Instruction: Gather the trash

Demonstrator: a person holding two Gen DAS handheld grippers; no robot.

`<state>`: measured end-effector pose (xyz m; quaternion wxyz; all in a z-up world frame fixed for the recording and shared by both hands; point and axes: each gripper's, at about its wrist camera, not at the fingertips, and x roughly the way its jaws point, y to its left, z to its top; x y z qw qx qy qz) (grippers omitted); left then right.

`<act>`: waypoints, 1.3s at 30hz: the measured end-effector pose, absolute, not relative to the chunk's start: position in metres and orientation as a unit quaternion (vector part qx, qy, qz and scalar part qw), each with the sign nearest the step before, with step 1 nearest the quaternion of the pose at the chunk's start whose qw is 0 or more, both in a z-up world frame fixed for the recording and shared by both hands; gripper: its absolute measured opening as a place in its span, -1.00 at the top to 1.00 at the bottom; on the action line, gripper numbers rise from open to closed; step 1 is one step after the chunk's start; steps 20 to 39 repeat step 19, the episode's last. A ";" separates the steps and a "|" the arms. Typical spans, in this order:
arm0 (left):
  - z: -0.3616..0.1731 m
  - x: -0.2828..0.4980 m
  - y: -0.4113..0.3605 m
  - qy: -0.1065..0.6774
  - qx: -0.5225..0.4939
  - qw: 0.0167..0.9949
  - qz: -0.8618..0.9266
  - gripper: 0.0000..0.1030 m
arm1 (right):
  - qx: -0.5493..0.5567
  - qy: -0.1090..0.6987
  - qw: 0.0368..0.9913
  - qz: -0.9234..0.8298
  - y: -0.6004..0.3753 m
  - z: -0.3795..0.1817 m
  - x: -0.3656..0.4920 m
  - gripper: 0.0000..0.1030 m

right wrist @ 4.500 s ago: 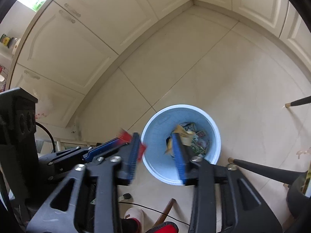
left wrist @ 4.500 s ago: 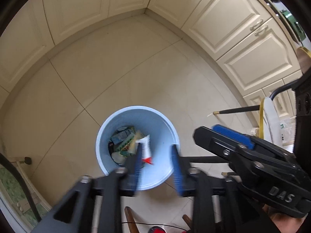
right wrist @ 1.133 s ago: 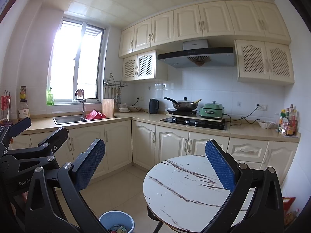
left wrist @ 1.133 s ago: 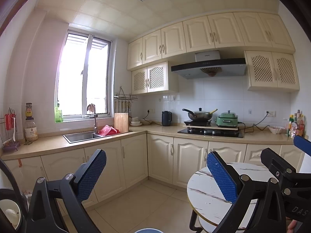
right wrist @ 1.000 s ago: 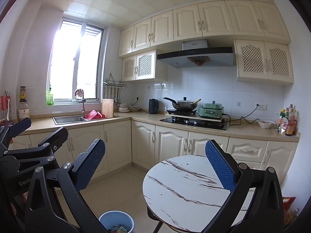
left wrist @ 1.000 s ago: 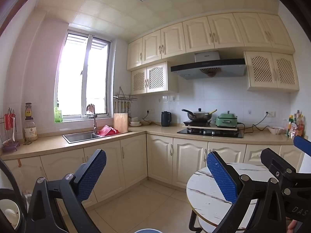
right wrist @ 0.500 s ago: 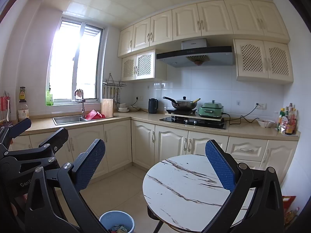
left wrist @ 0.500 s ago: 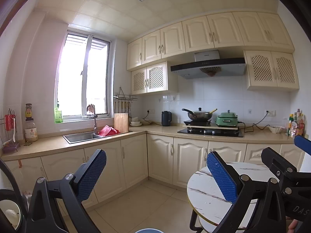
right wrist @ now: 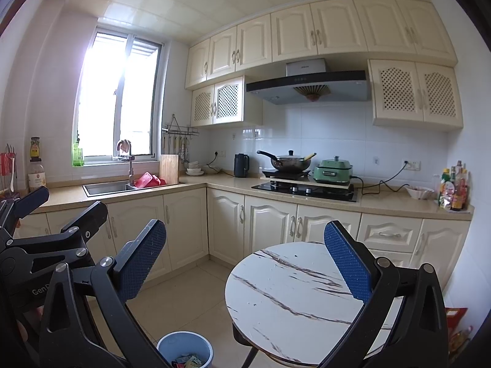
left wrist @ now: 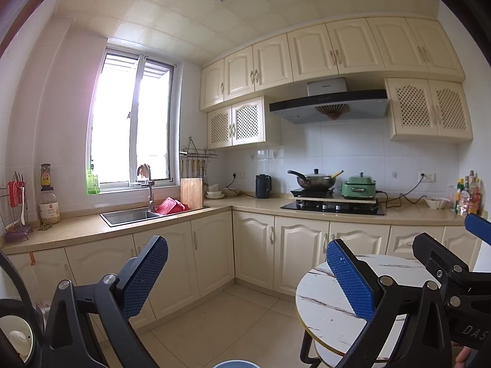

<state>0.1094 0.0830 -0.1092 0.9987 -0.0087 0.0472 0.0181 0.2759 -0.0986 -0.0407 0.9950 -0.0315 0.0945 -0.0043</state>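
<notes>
Facing kitchen cabinets [right wrist: 260, 214] and stove [right wrist: 303, 188]. Round marble surface [right wrist: 291, 300] bare, near right. Blue trash bin [right wrist: 184, 348] on floor just beside surface's left edge, wrappers inside. Left gripper [left wrist: 245, 273] and right gripper [right wrist: 244, 260] raised level, jaws spread wide, holding nothing.

Bins: one blue bin [right wrist: 185, 348] on the floor, wrappers inside.
Round marble tables: one [right wrist: 294, 303].
Tools: two, the left tool [left wrist: 245, 271] and the right tool [right wrist: 244, 259], both spread wide.
Sinks: one [right wrist: 107, 188].
Kettles: one [right wrist: 241, 161].
Woks: one [right wrist: 288, 162].
Green cookers: one [right wrist: 334, 170].
Cutting boards: one [right wrist: 169, 169].
</notes>
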 end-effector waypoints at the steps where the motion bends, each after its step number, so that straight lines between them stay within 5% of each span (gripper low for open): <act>1: -0.110 0.110 0.084 0.047 -0.009 0.999 0.018 -0.99 | -0.031 0.095 0.995 -0.005 -0.098 -0.041 0.276 -1.00; 39: -0.104 0.125 0.090 0.048 -0.003 0.999 0.017 -0.99 | -0.030 0.096 0.995 -0.008 -0.097 -0.044 0.277 -1.00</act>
